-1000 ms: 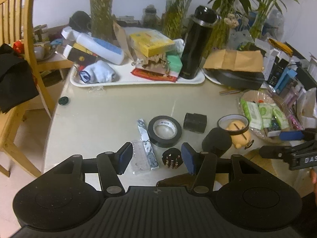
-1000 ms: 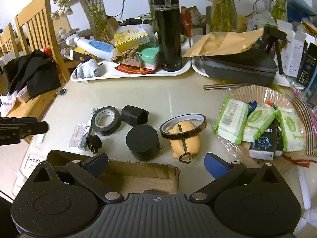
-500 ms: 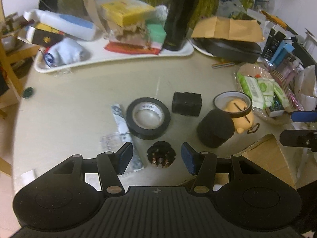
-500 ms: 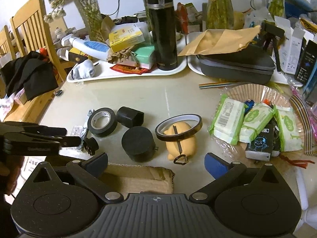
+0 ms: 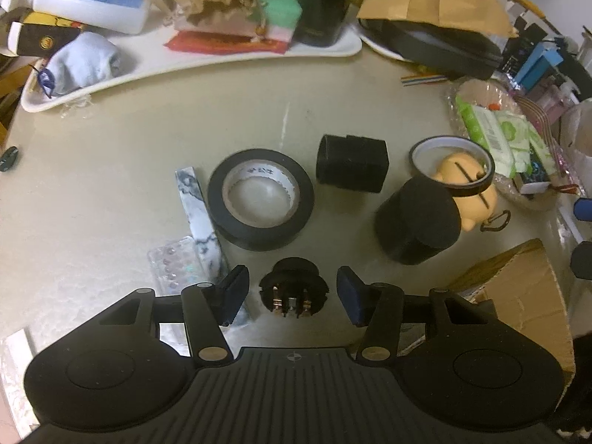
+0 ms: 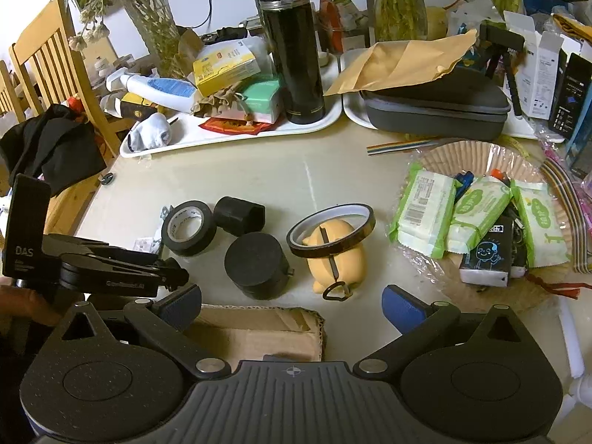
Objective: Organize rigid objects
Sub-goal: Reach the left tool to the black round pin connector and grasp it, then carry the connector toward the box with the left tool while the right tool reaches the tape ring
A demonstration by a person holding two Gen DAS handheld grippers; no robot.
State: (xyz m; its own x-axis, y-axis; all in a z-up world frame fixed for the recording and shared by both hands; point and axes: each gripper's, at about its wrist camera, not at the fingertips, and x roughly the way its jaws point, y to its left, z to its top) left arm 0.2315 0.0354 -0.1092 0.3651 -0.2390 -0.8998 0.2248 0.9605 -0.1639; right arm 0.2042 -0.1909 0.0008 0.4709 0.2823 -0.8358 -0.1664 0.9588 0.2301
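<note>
A small black round connector (image 5: 293, 290) with metal pins lies on the beige table, between the fingers of my left gripper (image 5: 292, 289). The blue pads stand apart from it on both sides, so the gripper is open. Just beyond lie a black tape roll (image 5: 261, 199), a black square cap (image 5: 351, 168), a black cylinder (image 5: 418, 222) and a yellow pig toy (image 5: 462, 185) with an amber tape ring around it. My right gripper (image 6: 292, 309) hangs open over a cardboard box (image 6: 259, 329), holding nothing. In the right wrist view the left gripper (image 6: 174, 277) hides the connector.
A marbled strip (image 5: 196, 199) and a clear blister pack (image 5: 174, 270) lie by the left pad. At the back stand a cluttered white tray (image 6: 229, 137), a black flask (image 6: 292, 48) and a grey case (image 6: 436, 107). A paper basket (image 6: 477, 155) of wipes sits right, a wooden chair (image 6: 48, 59) left.
My left gripper has come down and forward toward the table, so the connector now sits between its fingers. The right gripper has stayed nearly still.
</note>
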